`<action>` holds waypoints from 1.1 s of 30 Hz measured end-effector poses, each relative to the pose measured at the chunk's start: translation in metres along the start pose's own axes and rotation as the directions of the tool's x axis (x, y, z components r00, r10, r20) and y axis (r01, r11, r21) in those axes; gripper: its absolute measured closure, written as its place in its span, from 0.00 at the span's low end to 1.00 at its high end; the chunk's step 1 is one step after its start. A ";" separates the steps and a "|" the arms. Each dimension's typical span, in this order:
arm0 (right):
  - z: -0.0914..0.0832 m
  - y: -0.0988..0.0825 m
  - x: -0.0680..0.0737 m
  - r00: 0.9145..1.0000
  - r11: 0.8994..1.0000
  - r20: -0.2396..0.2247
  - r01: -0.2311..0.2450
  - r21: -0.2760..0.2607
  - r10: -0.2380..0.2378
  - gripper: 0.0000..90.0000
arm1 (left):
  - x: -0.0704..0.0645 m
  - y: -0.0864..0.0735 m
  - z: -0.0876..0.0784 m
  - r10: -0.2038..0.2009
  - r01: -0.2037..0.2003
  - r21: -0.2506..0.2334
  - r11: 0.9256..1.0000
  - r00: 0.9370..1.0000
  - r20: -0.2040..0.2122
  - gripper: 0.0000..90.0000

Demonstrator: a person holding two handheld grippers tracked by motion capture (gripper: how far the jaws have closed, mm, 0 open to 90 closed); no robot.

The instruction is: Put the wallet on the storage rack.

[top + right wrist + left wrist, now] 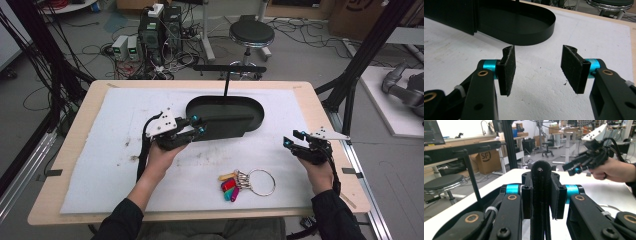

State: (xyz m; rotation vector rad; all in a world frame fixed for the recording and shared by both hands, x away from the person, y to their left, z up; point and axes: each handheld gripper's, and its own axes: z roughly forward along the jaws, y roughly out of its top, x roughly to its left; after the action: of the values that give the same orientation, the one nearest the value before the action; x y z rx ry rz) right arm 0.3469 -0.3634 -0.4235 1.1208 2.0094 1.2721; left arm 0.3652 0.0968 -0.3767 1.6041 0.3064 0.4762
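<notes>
A black oval tray (250, 102) (534, 37) stands at the middle back of the white mat, and a thin post with a crossbar (226, 82) (472, 177) rises from it. My left gripper (200, 126) (541, 195) is shut on the left end of a flat black panel (227, 127) (540, 170) (449, 15), which lies along the tray's near side. My right gripper (289, 139) (537, 70) hovers open over the mat at the right with nothing between its pads. In the left gripper view the right gripper (571, 168) appears farther off.
A large key ring (261, 182) with coloured tags (229, 189) lies near the mat's front edge, between my hands. The white mat (100, 160) covers most of the wooden table. A stool (251, 35) and cabling stand on the floor beyond the table.
</notes>
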 end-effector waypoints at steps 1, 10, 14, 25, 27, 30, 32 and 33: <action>0.000 0.000 -0.001 1.000 1.000 0.001 0.002 -0.002 -0.002 0.52 | 0.002 0.001 0.002 0.001 -0.001 -0.006 1.000 1.000 -0.008 0.83; -0.001 0.000 0.000 1.000 1.000 0.004 -0.002 -0.005 0.002 0.52 | 0.019 0.004 0.022 -0.009 0.007 -0.041 0.999 0.998 -0.061 0.84; -0.001 0.000 -0.001 1.000 1.000 0.005 -0.002 -0.004 0.002 0.52 | 0.026 0.000 0.035 -0.029 0.026 -0.051 0.998 0.997 -0.069 0.84; 0.000 0.000 -0.001 1.000 1.000 -0.002 0.001 -0.006 -0.001 0.52 | 0.048 -0.019 0.080 -0.104 0.100 -0.052 0.994 0.992 -0.075 0.84; 0.000 0.000 -0.001 1.000 1.000 -0.004 -0.004 -0.004 0.004 0.52 | 0.052 -0.021 0.085 -0.109 0.106 -0.046 0.993 0.991 -0.078 0.84; 0.000 0.000 -0.002 1.000 1.000 -0.006 -0.001 -0.009 0.001 0.53 | 0.059 -0.027 0.091 -0.126 0.121 -0.050 0.991 0.987 -0.096 0.84; 0.000 0.000 -0.002 1.000 1.000 -0.006 -0.002 -0.009 0.002 0.53 | 0.064 -0.033 0.095 -0.144 0.137 -0.067 0.988 0.984 -0.108 0.84; -0.001 0.000 -0.002 1.000 1.000 -0.008 -0.004 -0.007 0.004 0.53 | 0.066 -0.036 0.096 -0.146 0.138 -0.070 0.988 0.983 -0.114 0.84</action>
State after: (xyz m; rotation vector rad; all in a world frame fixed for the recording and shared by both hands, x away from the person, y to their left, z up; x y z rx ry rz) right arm 0.3469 -0.3655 -0.4234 1.1188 2.0077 1.2863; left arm 0.4721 0.0466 -0.4083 1.4847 0.4881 0.4672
